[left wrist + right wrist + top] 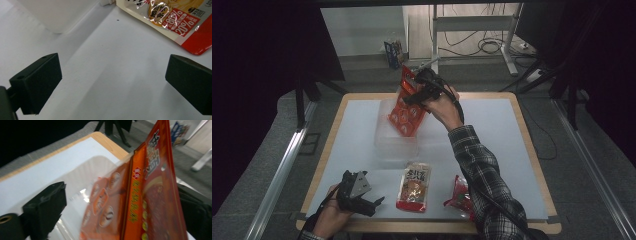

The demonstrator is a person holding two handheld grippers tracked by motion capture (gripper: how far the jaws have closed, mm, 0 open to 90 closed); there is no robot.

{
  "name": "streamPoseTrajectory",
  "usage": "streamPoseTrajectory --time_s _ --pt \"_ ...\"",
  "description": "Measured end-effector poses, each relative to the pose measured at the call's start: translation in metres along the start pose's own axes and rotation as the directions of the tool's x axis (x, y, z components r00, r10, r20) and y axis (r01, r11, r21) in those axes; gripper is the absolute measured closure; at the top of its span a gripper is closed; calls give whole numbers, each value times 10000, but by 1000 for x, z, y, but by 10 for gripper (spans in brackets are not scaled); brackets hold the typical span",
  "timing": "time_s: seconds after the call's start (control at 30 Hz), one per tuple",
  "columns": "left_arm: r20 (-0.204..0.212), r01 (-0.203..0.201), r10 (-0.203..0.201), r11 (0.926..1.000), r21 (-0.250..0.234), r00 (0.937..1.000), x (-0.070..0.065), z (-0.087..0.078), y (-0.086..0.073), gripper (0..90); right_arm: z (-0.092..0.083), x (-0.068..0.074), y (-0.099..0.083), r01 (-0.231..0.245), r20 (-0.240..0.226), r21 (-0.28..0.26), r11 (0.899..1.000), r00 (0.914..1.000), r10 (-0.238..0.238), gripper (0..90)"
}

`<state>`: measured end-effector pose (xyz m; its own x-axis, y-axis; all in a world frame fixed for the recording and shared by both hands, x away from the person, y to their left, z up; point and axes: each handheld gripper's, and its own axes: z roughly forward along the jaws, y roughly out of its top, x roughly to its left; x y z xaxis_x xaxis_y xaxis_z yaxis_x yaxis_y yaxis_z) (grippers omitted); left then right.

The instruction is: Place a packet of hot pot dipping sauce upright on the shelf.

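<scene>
The right gripper is above the clear box in the middle of the table. Its fingers are wide apart. The orange snack bag stands between them with its bottom in the box, and the left finger does not touch it. The left gripper sits near the table's front edge, wide open and holding nothing. A pale packet lies just beside it.
</scene>
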<state>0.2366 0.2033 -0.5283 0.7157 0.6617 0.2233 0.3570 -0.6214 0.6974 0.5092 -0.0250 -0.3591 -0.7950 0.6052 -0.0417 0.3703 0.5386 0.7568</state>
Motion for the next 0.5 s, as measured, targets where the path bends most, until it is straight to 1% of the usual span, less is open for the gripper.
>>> streamPoseTrajectory --time_s 0.07,0.17,0.23,0.4,0.5 --pt "-5 -18 18 10000 1 10000 0 0 0 8 -6 3 -3 283 291 -94 9996 9992 -281 11" --pt "-10 -27 27 10000 13 10000 -1 0 0 8 -10 4 -6 380 417 -27 9993 9984 -379 0" --pt "-12 -11 11 10000 10 10000 -1 1 0 8 -15 5 -11 512 588 -40 9987 9970 -508 0" --pt "-33 31 -31 10000 -10 10000 0 1 0 8 -25 5 -22 596 664 -201 9980 9961 -581 0" --pt "-29 22 -22 10000 4 10000 0 1 0 8 -30 5 -29 545 637 -366 9978 9966 -521 0"
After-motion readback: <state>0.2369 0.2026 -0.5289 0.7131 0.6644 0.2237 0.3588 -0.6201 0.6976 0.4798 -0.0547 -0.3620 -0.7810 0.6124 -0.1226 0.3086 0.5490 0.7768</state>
